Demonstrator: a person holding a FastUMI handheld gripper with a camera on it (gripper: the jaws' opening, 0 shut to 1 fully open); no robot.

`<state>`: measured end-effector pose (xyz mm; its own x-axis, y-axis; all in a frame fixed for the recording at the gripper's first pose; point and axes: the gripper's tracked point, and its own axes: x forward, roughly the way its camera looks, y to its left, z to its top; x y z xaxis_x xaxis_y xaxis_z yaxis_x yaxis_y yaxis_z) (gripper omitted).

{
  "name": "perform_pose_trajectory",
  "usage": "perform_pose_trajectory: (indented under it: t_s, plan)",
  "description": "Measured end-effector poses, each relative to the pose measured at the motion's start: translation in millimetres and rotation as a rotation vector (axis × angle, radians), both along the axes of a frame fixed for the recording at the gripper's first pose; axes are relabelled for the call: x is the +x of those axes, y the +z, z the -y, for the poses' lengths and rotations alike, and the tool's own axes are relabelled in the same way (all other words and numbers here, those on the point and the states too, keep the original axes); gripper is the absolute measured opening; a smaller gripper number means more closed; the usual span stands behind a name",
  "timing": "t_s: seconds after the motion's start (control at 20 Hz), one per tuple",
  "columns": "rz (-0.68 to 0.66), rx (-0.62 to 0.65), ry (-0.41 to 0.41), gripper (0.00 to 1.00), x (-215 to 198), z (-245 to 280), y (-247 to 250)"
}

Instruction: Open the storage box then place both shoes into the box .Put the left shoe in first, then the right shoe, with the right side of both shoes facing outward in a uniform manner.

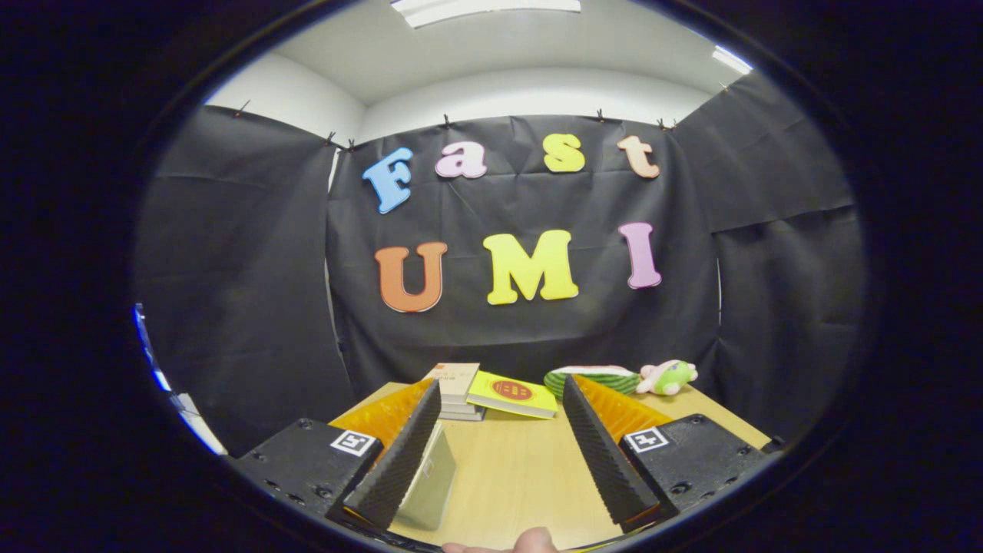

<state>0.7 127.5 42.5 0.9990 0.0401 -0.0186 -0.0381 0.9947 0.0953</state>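
Observation:
My gripper (501,395) is held above a light wooden table (514,468), its two fingers wide apart with nothing between them. Close to the inner side of the left finger (403,453) stands a pale, translucent flat panel (430,480), perhaps part of the storage box; I cannot tell for sure.
Beyond the fingers, at the table's far edge, lie a stack of books (457,388) and a yellow book (513,394). To their right sit a watermelon-slice plush (591,376) and a small green and pink plush toy (668,376). A fingertip (530,541) shows just below the fingers.

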Motion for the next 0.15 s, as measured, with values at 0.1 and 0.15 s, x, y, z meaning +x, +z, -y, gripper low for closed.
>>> perform_pose_trajectory:
  t_s: [0.1,0.15]
  plan:
    - [-0.007,0.015,0.008,1.0,1.7,-3.7,-4.5]
    - [-0.007,0.016,0.005,1.0,3.5,-4.0,-5.8]
